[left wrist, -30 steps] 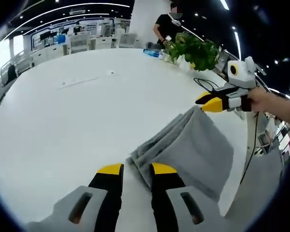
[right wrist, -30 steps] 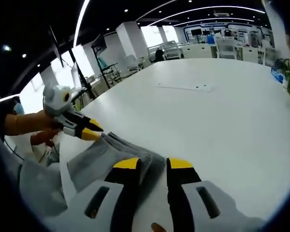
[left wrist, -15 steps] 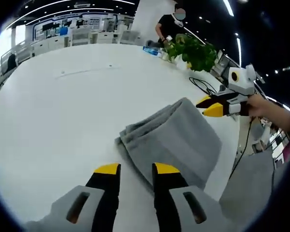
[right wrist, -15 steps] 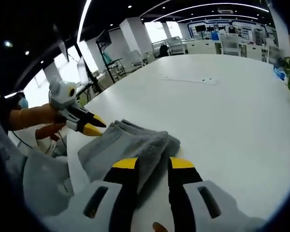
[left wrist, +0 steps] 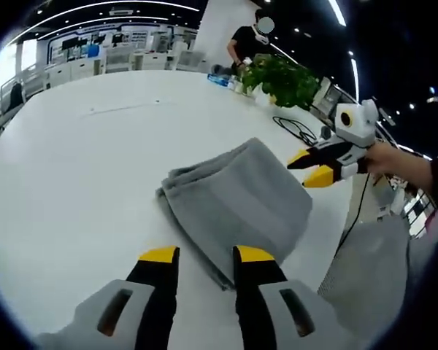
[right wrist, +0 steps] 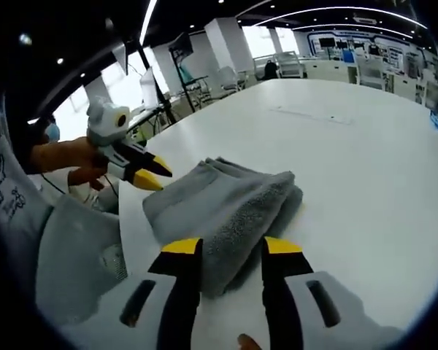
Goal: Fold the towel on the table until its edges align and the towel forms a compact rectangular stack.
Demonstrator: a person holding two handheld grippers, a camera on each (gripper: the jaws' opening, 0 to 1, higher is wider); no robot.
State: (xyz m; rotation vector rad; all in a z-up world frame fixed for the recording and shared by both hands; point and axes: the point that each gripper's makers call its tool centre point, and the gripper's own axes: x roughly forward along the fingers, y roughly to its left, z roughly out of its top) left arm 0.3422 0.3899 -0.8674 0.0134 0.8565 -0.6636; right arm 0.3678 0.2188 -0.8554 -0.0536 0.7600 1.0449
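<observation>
**Both grippers let go and pull back from the folded towel**

A second ago the right gripper [left wrist: 312, 168] had its tips right at the far corner of the towel [left wrist: 237, 204], and the left gripper [left wrist: 198, 255] was close up against the near folded edge. Now both have backed off a little. In the left gripper view the right gripper hangs just beside the far corner, not touching it, with its yellow tips a little apart and nothing between them. The left gripper's jaws are apart too, and the near edge of the towel lies just past their tips. Neither one holds the cloth.

That looks like the folding is done, or very nearly. The towel has stayed in the same folded shape, so nobody is pulling on it any more.

The towel is grey and fluffy. It lies flat on the white table [left wrist: 80, 168], close to the edge where the person stands. It is folded into a thick block with several layers. In the right gripper view the towel [right wrist: 226, 204] shows its stacked folds at one end, and they line up fairly well. The corners look soft and round, not sharp.
</observation>
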